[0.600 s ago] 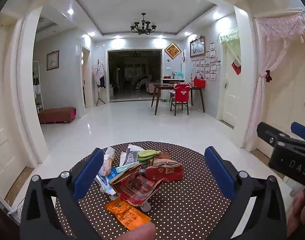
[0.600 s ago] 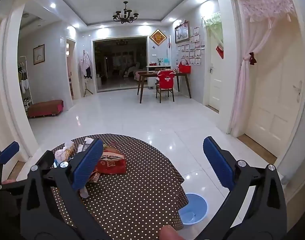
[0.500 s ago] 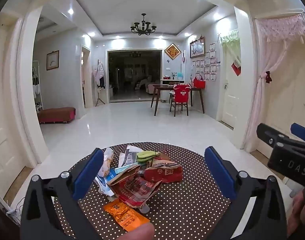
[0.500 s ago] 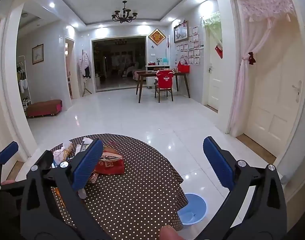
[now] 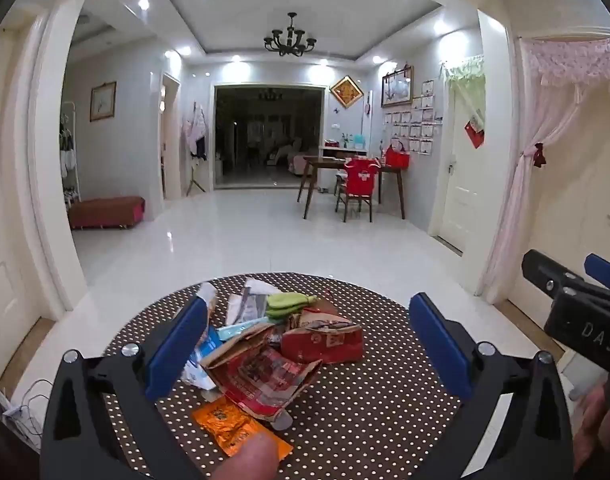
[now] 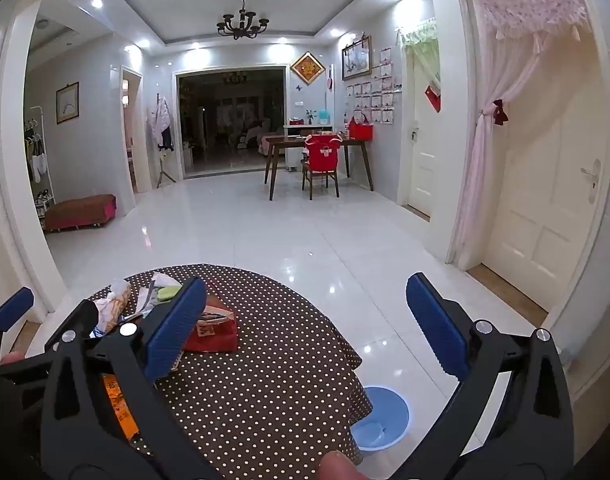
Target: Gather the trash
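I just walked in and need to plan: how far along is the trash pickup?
Nothing looks done: the wrapper pile lies on the dotted table, and the blue bin on the floor looks empty. Nothing in hand: the left tool and right tool are open. All pieces remain.

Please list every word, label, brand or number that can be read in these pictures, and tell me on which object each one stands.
"DAS": white letters on the black body of the right gripper, seen at the right edge of the left wrist view; its end is cut off.
Red wrapper: print too blurred to read.
Orange packet: print too small to read.
Papers on the far wall and the diamond wall sign: unreadable.
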Motion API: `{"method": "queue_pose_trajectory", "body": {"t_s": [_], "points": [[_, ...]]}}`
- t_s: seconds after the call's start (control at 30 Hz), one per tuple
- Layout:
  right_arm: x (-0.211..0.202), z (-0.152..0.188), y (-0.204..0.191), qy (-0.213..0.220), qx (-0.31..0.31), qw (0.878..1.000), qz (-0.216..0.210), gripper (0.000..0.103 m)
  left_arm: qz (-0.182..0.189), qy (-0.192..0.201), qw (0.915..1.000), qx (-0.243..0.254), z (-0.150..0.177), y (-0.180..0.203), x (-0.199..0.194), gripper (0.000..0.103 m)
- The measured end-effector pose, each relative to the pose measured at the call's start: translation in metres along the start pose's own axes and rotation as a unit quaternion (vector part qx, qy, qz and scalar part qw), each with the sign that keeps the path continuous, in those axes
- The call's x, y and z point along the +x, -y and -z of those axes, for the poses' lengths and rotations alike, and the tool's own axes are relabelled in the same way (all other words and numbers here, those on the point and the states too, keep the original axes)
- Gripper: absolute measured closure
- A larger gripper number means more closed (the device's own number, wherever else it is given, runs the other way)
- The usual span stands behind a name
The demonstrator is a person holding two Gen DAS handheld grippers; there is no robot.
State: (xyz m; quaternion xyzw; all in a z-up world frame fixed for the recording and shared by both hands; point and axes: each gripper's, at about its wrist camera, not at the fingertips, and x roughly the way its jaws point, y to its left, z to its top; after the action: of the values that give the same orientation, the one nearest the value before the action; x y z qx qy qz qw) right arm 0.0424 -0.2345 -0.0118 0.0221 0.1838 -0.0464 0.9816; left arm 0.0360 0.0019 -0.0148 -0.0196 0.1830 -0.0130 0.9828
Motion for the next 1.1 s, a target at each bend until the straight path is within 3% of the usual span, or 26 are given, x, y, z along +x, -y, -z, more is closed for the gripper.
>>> {"method": "queue_pose_trajectory", "body": {"t_s": [0.1,0.63,1.1], "points": [[0.001,0.002,0.000,-0.001,0.000,1.000,0.004,0.005,0.014,-0.002,0.9999,-0.002,0.002,0.000,0.005,0.004],[0.007,0.002,-0.023,0.004,-0.017,1.000,-0.011,0.005,-0.017,0.014,0.9997,0.007,-0.003,-0.011,0.000,0.004],[0.004,-0.003,-0.017,0.013,-0.015,1.000,-0.007,0.005,-0.005,0.024,0.9996,0.014,-0.002,-0.003,0.001,0.004]]}}
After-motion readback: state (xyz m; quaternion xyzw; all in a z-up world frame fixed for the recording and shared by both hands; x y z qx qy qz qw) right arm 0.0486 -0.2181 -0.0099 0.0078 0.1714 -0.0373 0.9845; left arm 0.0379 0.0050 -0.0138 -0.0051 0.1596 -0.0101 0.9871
